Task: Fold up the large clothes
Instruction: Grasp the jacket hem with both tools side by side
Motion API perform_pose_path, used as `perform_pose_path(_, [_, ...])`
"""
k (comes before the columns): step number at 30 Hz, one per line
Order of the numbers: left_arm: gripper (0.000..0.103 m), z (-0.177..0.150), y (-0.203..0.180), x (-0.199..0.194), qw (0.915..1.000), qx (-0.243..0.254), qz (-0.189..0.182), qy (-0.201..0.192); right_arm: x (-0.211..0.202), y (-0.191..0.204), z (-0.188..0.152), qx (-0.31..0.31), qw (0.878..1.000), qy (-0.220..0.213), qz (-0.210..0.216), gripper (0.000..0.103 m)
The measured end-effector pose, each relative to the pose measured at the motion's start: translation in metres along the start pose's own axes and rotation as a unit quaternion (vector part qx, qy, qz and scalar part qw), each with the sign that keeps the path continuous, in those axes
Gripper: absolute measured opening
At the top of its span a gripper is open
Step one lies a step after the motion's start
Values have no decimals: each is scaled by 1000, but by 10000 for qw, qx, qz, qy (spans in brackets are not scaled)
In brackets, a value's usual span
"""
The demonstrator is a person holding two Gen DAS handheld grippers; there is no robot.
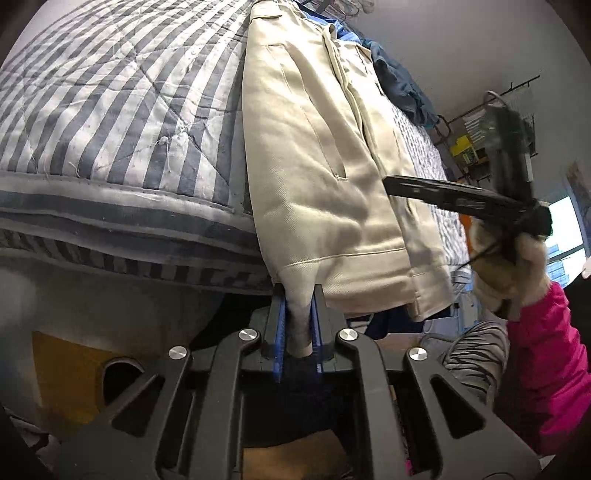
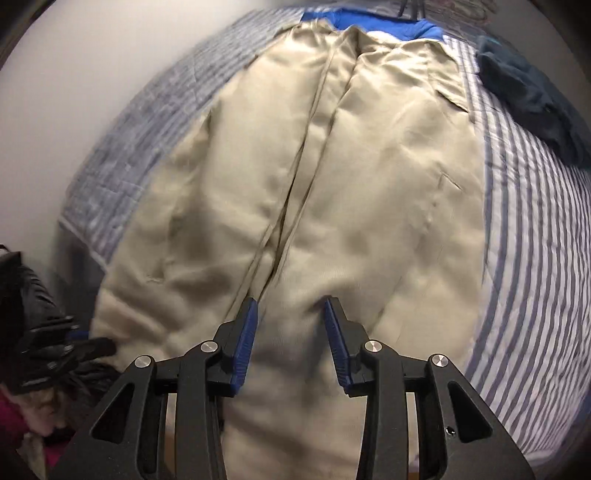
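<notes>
A cream zip-up jacket (image 1: 314, 147) lies lengthwise on the bed, zipper up, with its hem hanging over the near edge. My left gripper (image 1: 298, 291) is shut on the hem's left corner, the fabric pinched between its blue pads. In the right wrist view the jacket (image 2: 369, 166) fills the middle. My right gripper (image 2: 291, 301) hovers over the hem near the zipper, jaws apart, pads not pressing the cloth. The left wrist view shows the right gripper (image 1: 388, 183) from the side, above the jacket's right half, held by a gloved hand (image 1: 517, 266).
The bed carries a blue-and-white striped quilt (image 1: 110, 92). A dark teal garment (image 2: 535, 99) lies at the far right and a bright blue one (image 2: 369, 24) beyond the collar. A wall shelf (image 1: 498, 122) and a window (image 1: 565, 229) are to the right. A pink sleeve (image 1: 554, 350) is close by.
</notes>
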State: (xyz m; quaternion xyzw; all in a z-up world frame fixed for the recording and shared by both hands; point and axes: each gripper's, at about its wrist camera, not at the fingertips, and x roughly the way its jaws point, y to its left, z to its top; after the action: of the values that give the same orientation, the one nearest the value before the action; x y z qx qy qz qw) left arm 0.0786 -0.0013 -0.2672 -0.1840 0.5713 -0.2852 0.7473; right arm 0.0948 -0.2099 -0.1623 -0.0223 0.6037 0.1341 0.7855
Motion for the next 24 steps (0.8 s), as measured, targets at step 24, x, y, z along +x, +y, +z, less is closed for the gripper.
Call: perform_pose_path(24, [36,-1,10,8,9987,-326,-337,218,-58,-81,-124,1315,9875,-222,841,32])
